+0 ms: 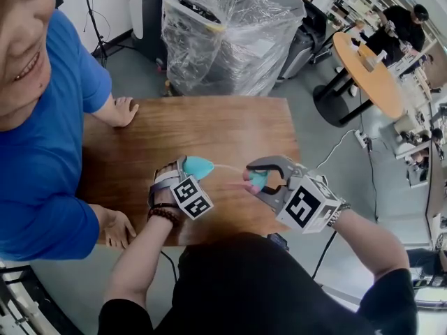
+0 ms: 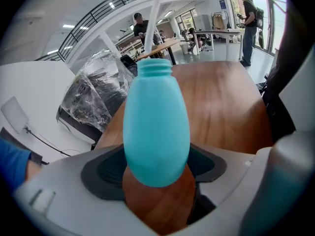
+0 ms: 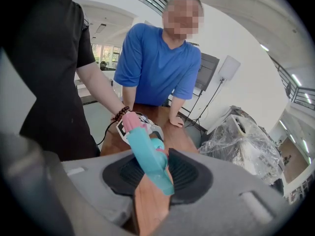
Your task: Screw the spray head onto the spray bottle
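Head view: the left gripper (image 1: 187, 173) and the right gripper (image 1: 260, 181) are both up over the wooden counter (image 1: 209, 128), tips facing each other. The left one carries the teal spray bottle (image 1: 198, 166) lying on its side, neck toward the right. The right one has the teal spray head (image 1: 257, 179), which shows a bit of pink. There's a gap between the two, bridged only by a thin pale tube (image 1: 225, 167), so the head isn't on the neck yet. A person in a blue shirt (image 1: 42, 152) leans on the counter's left edge with both hands. A plastic-wrapped bundle (image 1: 230, 33) sits on the floor beyond it, and a round table (image 1: 370, 75) stands off to the right.

Left gripper view: the jaws of the left gripper (image 2: 157, 178) stand fairly wide, with the dark pads (image 2: 106, 168) pinching the fat lower body of the spray bottle (image 2: 156, 127). The threaded neck is open and the white tube (image 2: 156, 18) drops straight into it. The bottle's plastic is opaque, so no telling if there's liquid inside.

Right gripper view: the jaws of the right gripper (image 3: 157, 181) are closed narrow on the spray head (image 3: 150, 156), which sticks out at a slant with its pink end farthest away. The left gripper (image 3: 142, 123) and its marker cube sit just past it.
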The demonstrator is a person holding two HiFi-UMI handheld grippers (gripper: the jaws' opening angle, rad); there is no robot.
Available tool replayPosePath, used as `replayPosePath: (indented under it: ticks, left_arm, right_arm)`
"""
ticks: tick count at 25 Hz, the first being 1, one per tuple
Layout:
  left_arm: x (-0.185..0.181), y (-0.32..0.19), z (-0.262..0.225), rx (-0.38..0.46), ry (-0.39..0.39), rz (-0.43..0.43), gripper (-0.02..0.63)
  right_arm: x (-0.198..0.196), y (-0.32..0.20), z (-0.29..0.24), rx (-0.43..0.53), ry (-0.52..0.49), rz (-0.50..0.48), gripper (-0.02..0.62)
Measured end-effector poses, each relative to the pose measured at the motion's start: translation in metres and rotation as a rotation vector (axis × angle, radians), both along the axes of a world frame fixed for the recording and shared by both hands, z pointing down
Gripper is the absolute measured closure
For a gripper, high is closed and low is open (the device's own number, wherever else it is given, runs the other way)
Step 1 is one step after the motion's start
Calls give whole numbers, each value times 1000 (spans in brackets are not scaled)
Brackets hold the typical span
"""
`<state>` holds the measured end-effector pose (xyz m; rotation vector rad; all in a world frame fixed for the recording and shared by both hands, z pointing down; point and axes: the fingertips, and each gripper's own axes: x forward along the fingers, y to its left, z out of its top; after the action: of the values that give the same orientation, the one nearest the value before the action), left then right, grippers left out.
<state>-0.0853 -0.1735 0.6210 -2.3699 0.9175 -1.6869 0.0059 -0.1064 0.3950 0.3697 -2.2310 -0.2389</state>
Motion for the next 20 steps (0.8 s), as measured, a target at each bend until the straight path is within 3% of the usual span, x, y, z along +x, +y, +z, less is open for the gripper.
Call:
replayPosePath:
  ticks: [7, 20]
  left_arm:
    - [13, 8, -14, 27, -32, 52, 196]
    - [62, 30, -64, 95, -39, 215, 199]
  right_arm:
    - [0, 3, 13, -11, 19, -30, 474]
    - [-4, 14, 48, 71, 106, -204, 474]
